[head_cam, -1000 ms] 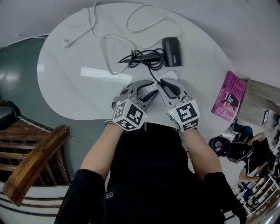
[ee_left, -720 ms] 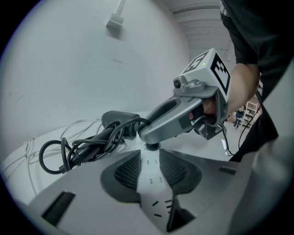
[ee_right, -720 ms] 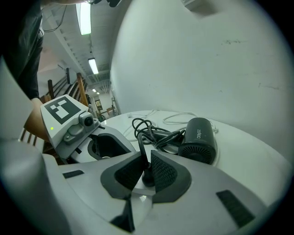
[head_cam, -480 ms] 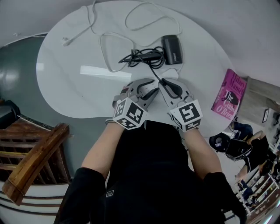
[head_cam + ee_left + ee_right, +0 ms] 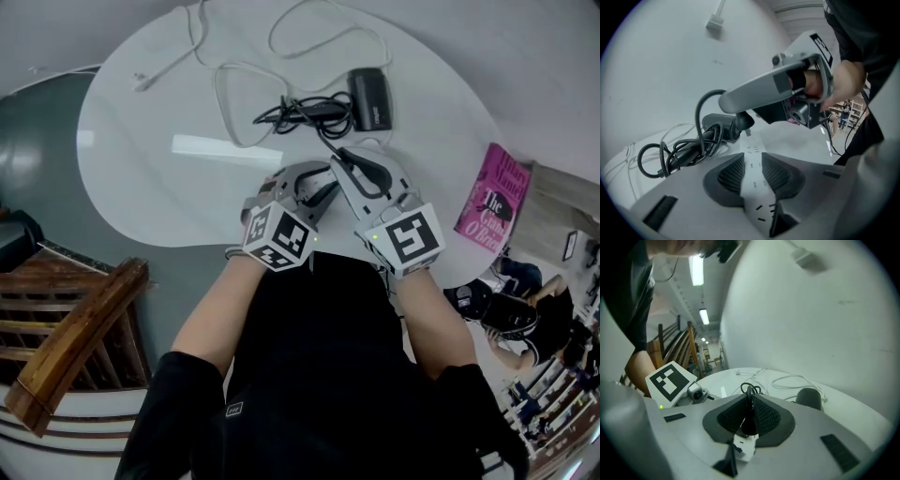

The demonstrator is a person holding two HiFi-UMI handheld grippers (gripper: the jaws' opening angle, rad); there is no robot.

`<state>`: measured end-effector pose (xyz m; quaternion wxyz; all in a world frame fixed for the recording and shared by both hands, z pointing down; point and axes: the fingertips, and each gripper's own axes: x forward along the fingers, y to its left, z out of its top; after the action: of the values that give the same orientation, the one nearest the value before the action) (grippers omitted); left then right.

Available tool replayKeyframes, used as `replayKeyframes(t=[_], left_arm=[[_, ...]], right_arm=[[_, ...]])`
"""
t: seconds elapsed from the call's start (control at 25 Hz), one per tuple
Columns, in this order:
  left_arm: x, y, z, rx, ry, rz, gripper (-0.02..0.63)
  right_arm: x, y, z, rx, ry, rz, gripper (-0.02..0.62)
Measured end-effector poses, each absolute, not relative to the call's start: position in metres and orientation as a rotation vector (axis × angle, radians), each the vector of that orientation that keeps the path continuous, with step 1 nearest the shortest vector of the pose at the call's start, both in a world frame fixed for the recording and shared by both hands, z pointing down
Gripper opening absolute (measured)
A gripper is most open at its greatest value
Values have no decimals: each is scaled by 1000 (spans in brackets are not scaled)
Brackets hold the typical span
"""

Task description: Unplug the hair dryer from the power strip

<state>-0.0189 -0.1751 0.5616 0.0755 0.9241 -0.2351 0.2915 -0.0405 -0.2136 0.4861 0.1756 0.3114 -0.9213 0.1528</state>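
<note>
Dryer [image 5: 369,98] lies on the white table [image 5: 159,187], on the side away from the person and well apart from both grippers. Its black cord [image 5: 302,114] is piled in loose loops just left of it in the head view. One strand runs from the pile back to the right gripper [image 5: 750,406]. That gripper's jaws are pinched on the black plug [image 5: 749,424] at the cord's end, and the cord comes out between the ribbed pads.

The left gripper [image 5: 752,165] sits just beside the right one. It clamps the white strip [image 5: 751,149] between its pads, and its jaws have just closed a little tighter on it. The strip runs out past the pads toward the dryer, slots facing up.

In the left gripper view the plug hangs over the strip's far end, gripped from above by the right gripper, with a bit of metal prong showing under it. The prongs look free of the slots, though the angle is too shallow to be sure. In the right gripper view a white piece of the strip shows just below the plug.

A white cable [image 5: 217,98] loops across the table beyond the cord pile. A magenta book [image 5: 495,202] lies off the table's right edge, and a wooden rail [image 5: 75,342] stands at lower left.
</note>
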Motion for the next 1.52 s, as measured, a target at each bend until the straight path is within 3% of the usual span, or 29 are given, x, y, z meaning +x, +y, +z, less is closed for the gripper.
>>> replayKeyframes(t=[0.44, 1.52], left_arm=[[-20, -170, 553, 2725, -716, 823, 121], [-105, -185, 414, 2838, -1021, 442, 69]], right_arm=[[-19, -207, 486, 944, -2564, 521, 64], [11, -186, 532, 1195, -2317, 627, 64]])
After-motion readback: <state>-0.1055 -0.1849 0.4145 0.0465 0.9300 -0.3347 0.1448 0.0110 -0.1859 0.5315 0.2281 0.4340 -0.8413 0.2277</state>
